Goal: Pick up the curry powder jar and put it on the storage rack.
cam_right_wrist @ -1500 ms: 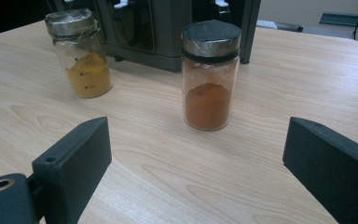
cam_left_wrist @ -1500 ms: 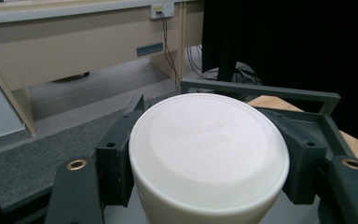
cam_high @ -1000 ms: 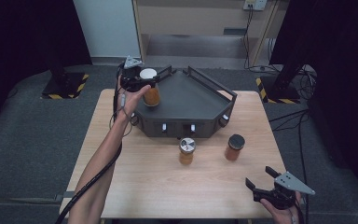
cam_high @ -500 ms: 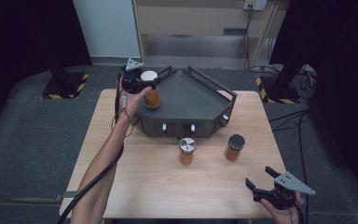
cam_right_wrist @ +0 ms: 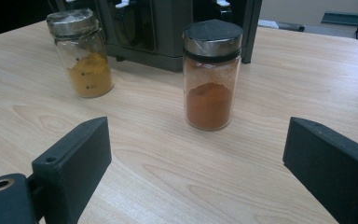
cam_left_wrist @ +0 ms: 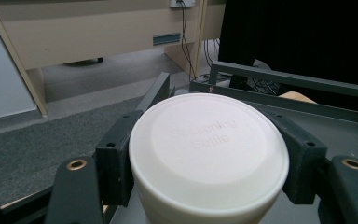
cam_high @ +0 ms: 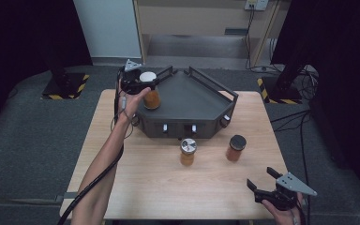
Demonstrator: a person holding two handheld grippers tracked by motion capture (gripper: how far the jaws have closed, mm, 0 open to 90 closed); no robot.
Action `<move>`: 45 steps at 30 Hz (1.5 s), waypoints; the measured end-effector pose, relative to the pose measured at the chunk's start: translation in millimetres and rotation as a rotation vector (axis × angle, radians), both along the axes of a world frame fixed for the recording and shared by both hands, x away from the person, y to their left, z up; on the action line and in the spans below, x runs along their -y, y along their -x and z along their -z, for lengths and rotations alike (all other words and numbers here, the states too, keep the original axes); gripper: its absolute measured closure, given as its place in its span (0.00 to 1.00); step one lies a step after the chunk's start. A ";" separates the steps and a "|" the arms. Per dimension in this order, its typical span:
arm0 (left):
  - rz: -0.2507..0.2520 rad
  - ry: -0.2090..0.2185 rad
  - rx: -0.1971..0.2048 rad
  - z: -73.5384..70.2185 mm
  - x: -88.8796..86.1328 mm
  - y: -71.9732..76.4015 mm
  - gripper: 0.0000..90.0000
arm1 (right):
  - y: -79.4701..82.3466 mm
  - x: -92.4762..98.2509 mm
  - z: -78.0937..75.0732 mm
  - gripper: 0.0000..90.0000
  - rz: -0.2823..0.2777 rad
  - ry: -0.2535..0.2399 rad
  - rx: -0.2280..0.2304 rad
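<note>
My left gripper (cam_high: 143,85) is shut on a white-lidded spice jar (cam_high: 150,91) with orange powder, holding it at the near left part of the dark grey rack (cam_high: 192,96). Up close, the jar's white lid (cam_left_wrist: 209,144) sits pinched between both black pads (cam_left_wrist: 114,158). My right gripper (cam_high: 266,183) stands open near the table's front right corner, nothing between its jaws. Ahead of it stand a black-lidded jar (cam_right_wrist: 211,74) of red-brown powder and a silver-lidded jar (cam_right_wrist: 80,51) of yellow powder. From above, the black-lidded jar (cam_high: 236,148) and the silver-lidded jar (cam_high: 187,151) stand in front of the rack.
The wooden table (cam_high: 136,178) has bare room at front left and centre. The rack has raised rails (cam_high: 213,84) and small knobs on its front face. Dark floor and black stands surround the table; cables lie at the back right.
</note>
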State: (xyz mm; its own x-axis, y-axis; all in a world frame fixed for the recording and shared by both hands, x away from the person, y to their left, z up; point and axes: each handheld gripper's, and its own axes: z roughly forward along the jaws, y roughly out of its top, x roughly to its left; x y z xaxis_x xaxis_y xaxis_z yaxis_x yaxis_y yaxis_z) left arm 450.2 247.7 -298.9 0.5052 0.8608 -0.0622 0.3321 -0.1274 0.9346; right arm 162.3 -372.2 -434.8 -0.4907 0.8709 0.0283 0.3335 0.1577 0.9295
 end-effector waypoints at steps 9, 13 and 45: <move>0.007 -0.005 0.021 4.5 0.1 2.3 0.36 | 0.0 0.1 0.0 0.08 -0.003 -0.001 0.000; 0.008 -0.010 0.029 5.7 1.9 4.1 0.36 | 0.3 0.0 0.1 0.08 -0.001 -0.001 0.002; 0.064 0.025 0.116 -37.1 -30.7 69.7 0.08 | 0.6 -0.7 -0.3 0.08 -0.006 0.003 0.005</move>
